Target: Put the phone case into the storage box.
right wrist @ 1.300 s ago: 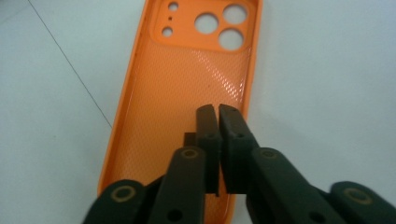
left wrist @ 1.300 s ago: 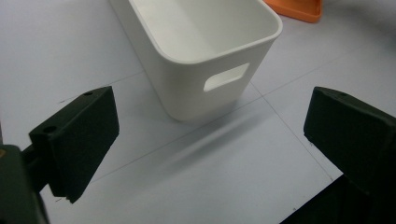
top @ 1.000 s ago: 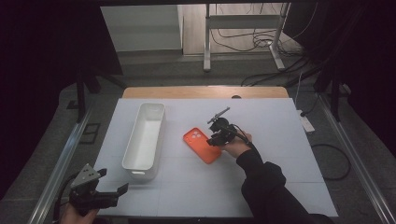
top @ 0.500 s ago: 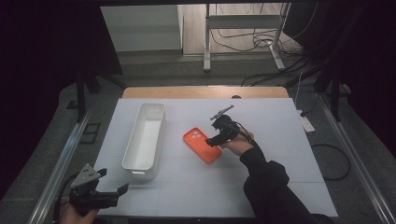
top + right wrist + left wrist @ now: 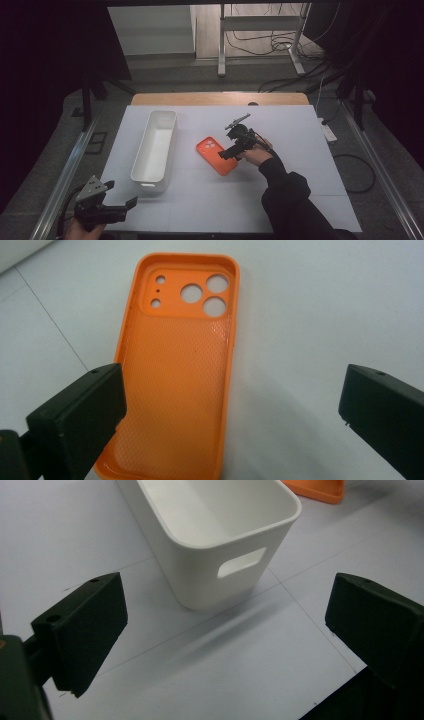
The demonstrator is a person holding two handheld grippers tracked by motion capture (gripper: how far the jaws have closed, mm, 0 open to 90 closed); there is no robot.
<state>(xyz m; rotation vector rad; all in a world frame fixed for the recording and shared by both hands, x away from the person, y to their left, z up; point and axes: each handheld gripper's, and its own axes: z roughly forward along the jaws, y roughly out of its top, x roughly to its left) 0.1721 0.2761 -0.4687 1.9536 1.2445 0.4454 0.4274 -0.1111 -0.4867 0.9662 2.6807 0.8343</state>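
Right claw [image 5: 231, 151], jaws spread wide, hovers over the orange phone case [image 5: 216, 155] lying inside-up mid-desk, lined up to straddle it. Left claw [image 5: 120, 207], also released, waits by the desk's near-left corner.

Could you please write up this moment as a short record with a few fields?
surface: white table
bin: white bin, left of centre, empty inside as far as visible
case: orange phone case, lying flat, inner side up, camera cut-outs at far end
right hand-held gripper: open, at the case's right edge, not gripping it
left hand-held gripper: open, at the near left corner, holding nothing
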